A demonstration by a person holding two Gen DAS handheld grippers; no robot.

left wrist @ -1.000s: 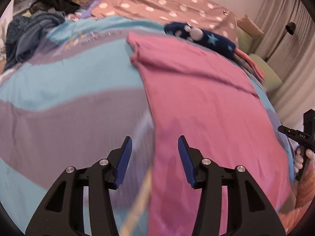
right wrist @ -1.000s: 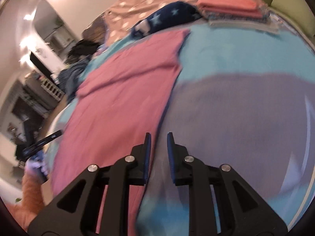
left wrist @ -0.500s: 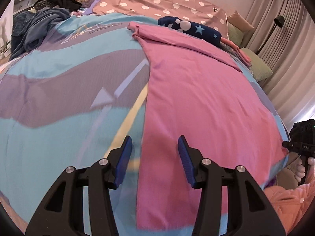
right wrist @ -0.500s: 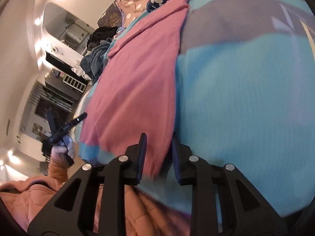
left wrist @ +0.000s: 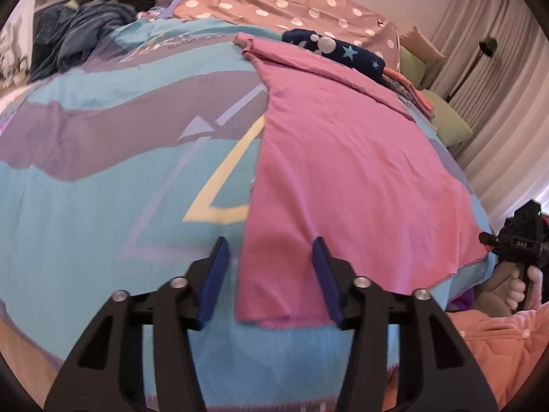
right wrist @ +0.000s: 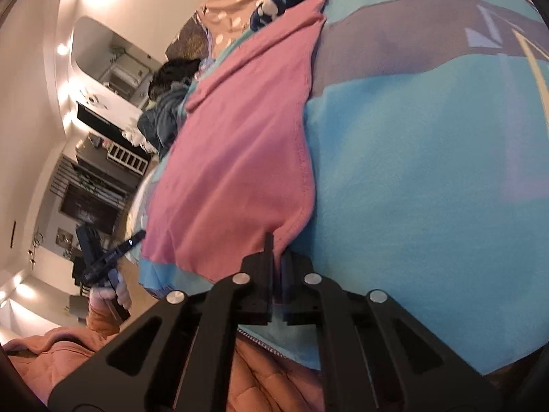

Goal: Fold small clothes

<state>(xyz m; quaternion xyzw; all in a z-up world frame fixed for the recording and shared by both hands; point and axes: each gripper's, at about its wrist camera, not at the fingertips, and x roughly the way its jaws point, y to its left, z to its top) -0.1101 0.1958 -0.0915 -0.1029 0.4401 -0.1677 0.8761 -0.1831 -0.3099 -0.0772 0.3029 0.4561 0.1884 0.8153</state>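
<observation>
Pink knit garment lies spread flat along the bed, on its blue-and-mauve patterned blanket, running from the near edge at 6 o'clock up toward 12 in the left wrist view.

Left claw: fingers wide apart, straddling the garment's near-left corner, hovering just over it; nothing between the pads.

Right claw: fingers drawn nearly together, pinching the garment's near-right corner, where the hem bunches into the gap at about 6 o'clock of its own view. The cloth looks held, though the contact point is partly hidden by the fingers.

Elsewhere: navy star-print cloth at the far end near 1 o'clock, folded pieces beside it, dark heap of clothes at 10 o'clock.

Step in hand, as I judge it: securing both near corners before the first fold. One corner taken, one not yet.

Next move calls for lowering the left claw onto its corner, closing on a single layer, then lifting both corners evenly and carrying them toward the far hem at 12 o'clock.
</observation>
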